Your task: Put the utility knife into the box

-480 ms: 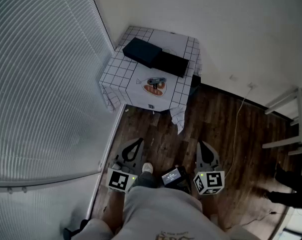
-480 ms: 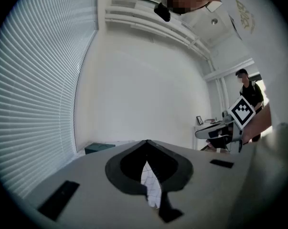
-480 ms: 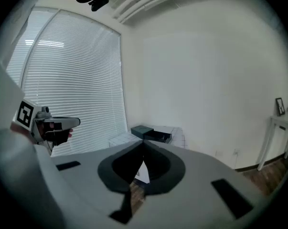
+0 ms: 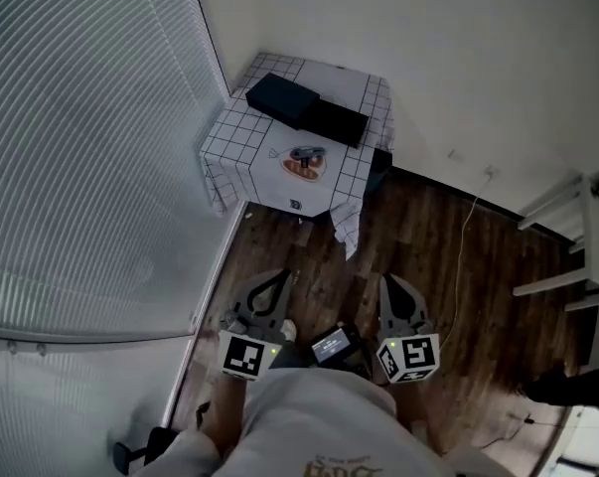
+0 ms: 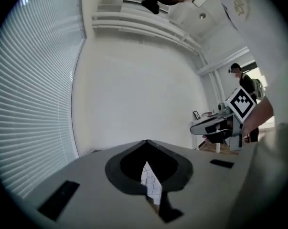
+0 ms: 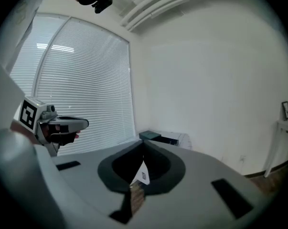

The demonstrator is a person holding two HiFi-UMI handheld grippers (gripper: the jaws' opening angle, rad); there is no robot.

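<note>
The utility knife point(image 4: 306, 160), orange and grey, lies near the front of a small table with a white grid cloth point(image 4: 241, 152) in the room's corner. Behind it sits the dark box point(image 4: 281, 98) with its lid point(image 4: 337, 122) lying beside it; the box point(image 6: 152, 136) also shows far off in the right gripper view. My left gripper point(image 4: 281, 276) and right gripper point(image 4: 390, 280) hover over the wooden floor, well short of the table. Both have their jaw tips touching, shut and empty. Each gripper view shows the other gripper: the right gripper point(image 5: 215, 128) and the left gripper point(image 6: 62, 125).
Window blinds point(image 4: 80, 167) run along the left and a white wall point(image 4: 458, 58) along the back. A thin cable point(image 4: 470, 237) trails over the dark floor. White furniture legs point(image 4: 567, 237) stand at the right. Another person point(image 5: 240, 80) stands far off.
Both grippers have edged slightly forward toward the table, and the view has shifted a little with them. The jaws stay as they were.
</note>
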